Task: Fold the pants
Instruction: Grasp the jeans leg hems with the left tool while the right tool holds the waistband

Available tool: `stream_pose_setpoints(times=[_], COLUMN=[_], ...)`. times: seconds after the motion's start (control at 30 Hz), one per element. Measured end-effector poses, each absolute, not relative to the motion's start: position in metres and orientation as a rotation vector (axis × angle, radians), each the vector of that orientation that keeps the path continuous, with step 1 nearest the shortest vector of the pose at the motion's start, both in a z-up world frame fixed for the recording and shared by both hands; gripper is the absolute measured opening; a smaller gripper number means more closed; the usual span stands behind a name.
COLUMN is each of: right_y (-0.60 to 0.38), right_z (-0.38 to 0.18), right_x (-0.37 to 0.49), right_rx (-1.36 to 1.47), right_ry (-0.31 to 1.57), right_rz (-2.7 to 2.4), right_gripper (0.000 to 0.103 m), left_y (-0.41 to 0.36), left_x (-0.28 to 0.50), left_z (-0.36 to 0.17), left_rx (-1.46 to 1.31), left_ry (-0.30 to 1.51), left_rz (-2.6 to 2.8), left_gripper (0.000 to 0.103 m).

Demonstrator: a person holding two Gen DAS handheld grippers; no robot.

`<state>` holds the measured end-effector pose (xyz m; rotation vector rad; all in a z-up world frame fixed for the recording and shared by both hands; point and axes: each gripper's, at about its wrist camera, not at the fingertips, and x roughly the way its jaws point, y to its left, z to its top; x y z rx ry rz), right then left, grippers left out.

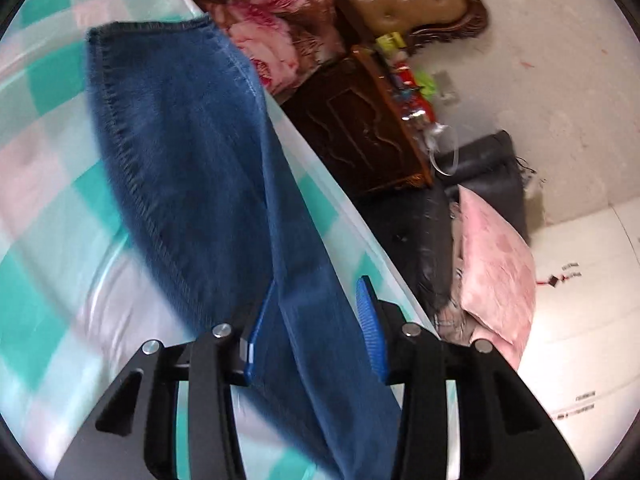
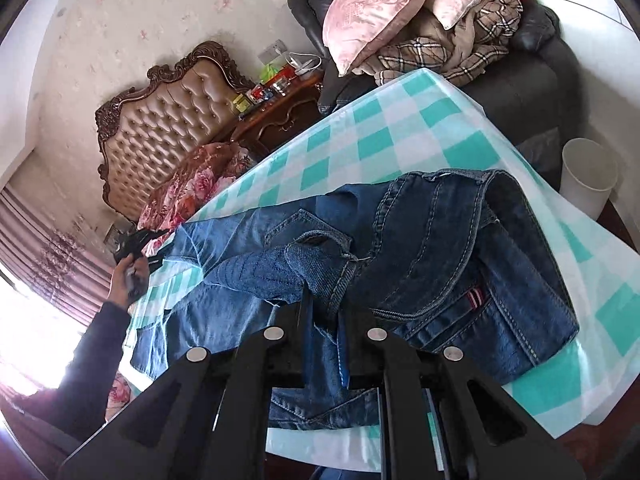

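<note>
- Jeans spread across checked tablecloth, waist end nearest right gripper.
- Right gripper pinching denim at waistband.
- Left gripper spread, trouser leg between blue pads, not clamped.

Left gripper jaws partly apart; right gripper jaws clamped.

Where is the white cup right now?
In the right wrist view the white cup stands at the far right, just past the edge of the checked cloth, beside the dark sofa.
</note>
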<state>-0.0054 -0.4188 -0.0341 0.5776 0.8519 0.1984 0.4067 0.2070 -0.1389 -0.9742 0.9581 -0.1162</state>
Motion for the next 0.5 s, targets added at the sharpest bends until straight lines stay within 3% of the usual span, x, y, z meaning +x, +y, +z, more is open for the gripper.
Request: stream_pose_setpoints(times=[0.2, 0.27, 0.3, 0.5], right_y=[-0.427, -0.43, -0.433, -0.463], right_z=[-0.041, -0.043, -0.043, -0.021], right_x=[0.0, 0.003, 0.006, 0.011], right_rx=[0.591, 0.593, 0.599, 0.555], right_ry=[0.883, 0.894, 0.898, 0.854], right_rz=[0.19, 0.183, 0.185, 0.154], right_gripper=[0.012, 0.012, 0.012, 0.012], left_y=[0.22, 0.224, 0.224, 0.257], left_x=[0.458, 0.463, 0.465, 0.373], left_z=[-0.168, -0.169, -0.166, -0.082], left_rx=[-0.943, -0.929, -0.906, -0.878], left_ry=[1.021, 1.019, 1.024, 0.869], left_rz=[-0.041, -0.057, -0.069, -0.094], left_gripper=[0.038, 0.018, 0.001, 0.001])
